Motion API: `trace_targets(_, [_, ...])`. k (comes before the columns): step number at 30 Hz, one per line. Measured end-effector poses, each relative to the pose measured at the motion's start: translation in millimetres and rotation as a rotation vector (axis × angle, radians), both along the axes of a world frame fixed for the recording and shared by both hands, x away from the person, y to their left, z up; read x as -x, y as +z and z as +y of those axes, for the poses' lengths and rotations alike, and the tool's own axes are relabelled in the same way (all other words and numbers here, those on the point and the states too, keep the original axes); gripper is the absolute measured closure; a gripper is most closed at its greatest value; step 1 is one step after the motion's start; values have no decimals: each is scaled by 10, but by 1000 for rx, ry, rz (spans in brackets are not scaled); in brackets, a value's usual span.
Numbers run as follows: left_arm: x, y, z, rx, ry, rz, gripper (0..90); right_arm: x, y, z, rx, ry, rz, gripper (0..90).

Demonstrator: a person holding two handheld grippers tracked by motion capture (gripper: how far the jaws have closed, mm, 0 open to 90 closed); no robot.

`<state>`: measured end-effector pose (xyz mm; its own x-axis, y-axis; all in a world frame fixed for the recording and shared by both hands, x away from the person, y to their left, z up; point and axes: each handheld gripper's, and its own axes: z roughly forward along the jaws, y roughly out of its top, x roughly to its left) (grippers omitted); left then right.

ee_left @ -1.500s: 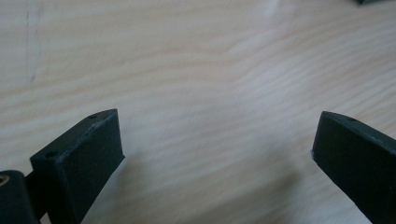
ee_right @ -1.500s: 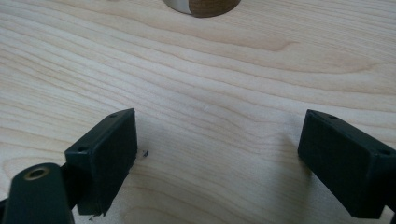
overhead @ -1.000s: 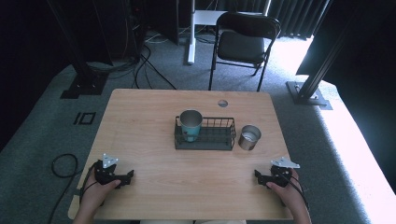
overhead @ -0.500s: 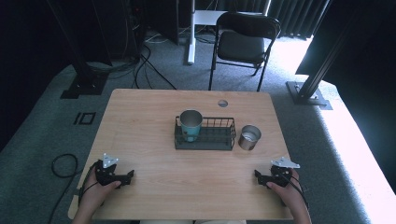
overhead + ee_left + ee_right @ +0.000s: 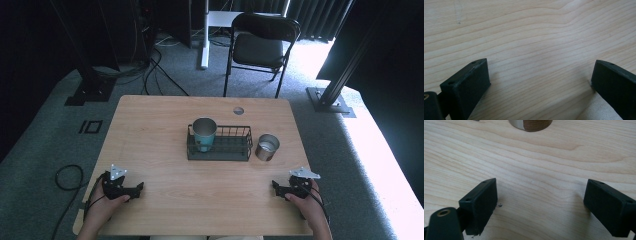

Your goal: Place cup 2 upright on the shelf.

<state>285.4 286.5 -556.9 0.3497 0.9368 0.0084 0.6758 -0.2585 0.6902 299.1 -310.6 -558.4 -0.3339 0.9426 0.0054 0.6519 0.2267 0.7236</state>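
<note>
- I am resting my left gripper [image 5: 134,188] on the wooden table [image 5: 150,130], close to the near left corner, with my hand wrapped around its back end.
- In the left gripper view, its two black jaws are standing spread wide apart, with bare wood grain between them and nothing held.
- I am resting my right gripper [image 5: 276,187] on the table close to the near right corner, its jaws pointing toward the middle of the table.
- In the right gripper view, its jaws are likewise spread wide and pinching nothing, and the base of the steel cup [image 5: 531,124] is showing at the top edge, beyond the jaws.
- The steel cup [image 5: 267,146] is standing upright on the table right of centre, just beside the right end of a black wire basket [image 5: 230,149].
- The basket is sitting at the middle of the table, well apart from both grippers.
- A teal cup [image 5: 204,133] is standing upright inside the left end of the basket.
- A small round hole [image 5: 238,110] is showing in the table near its far edge.
- A black folding chair [image 5: 260,47] is standing on the floor beyond the far edge.
</note>
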Motion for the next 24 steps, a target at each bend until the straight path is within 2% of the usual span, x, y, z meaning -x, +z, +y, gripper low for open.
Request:
trace_targets(9, [0,-1,-2,1,-6,-1,25,-40,20,38,2,-7,-9,115])
trace_targets(17, [0,-1,-3,1,-6,-1,25,-101,154,66,-48,-11,-97,115])
trace_targets(24, [0,-1,-3,1,-6,-1,25,-178,200,104,-61,-15,-117,115])
